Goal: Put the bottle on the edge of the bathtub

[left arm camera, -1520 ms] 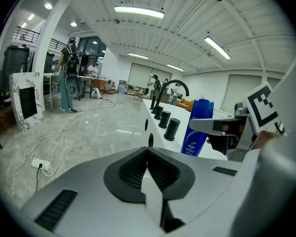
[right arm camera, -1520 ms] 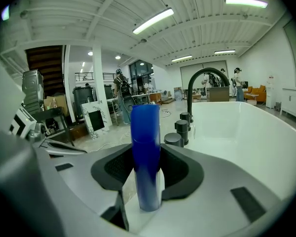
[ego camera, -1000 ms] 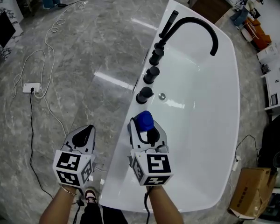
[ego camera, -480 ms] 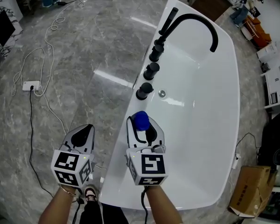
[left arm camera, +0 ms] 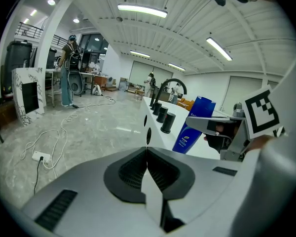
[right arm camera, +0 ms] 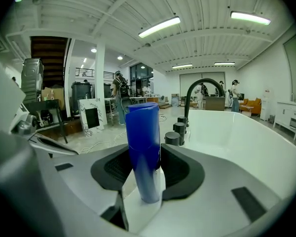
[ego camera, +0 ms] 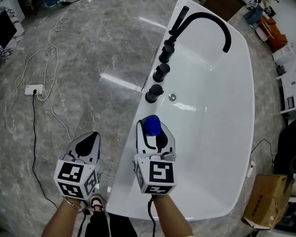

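Floor of grey marble [ego camera: 89, 58] surrounds the white bathtub [ego camera: 124, 174], over whose left rim, at 6 o'clock of the black taps [ego camera: 154, 93], the blue bottle [ego camera: 152, 125] stands upright, pinched at 12 o'clock in the right hand-held gripper [ego camera: 154, 130], while the left hand-held gripper [ego camera: 90, 138], pressed together and empty, hangs at its 9 o'clock.

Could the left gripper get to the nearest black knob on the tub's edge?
Probably yes: the left gripper is empty beside the bathtub, nothing stands between it and the knob, though its fingers are shut.
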A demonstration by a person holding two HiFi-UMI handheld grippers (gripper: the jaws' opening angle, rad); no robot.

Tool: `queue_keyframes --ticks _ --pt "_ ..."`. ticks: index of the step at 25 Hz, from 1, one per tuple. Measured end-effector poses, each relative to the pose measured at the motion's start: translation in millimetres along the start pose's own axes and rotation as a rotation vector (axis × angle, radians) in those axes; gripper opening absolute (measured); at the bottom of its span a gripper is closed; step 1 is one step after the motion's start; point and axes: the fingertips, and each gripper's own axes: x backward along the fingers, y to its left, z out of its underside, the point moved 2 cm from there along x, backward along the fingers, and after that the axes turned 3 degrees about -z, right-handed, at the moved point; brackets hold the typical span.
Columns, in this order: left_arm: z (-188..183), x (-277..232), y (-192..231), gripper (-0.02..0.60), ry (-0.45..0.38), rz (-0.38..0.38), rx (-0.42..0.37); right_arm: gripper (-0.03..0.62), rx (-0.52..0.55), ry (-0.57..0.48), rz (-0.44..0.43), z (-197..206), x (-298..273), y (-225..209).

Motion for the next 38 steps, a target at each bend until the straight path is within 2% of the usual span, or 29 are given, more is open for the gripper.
queue_keyframes --ticks 7,17,26,38 --pt "-4 4 -5 0.017 -0.008 0.010 -0.012 0.193 -0.015 0.050 0.009 4 0 -1" --pt "-9 8 -9 0.017 -0.023 0.022 -0.013 0.202 -0.023 0.071 0.017 6 0 -2" --pt "-8 20 -2 0.017 -0.034 0.015 0.001 0.236 -0.024 0.095 0.021 7 3 2" --pt "-6 39 2 0.017 -0.039 0.016 0.009 0.273 -0.029 0.096 0.067 4 14 3"
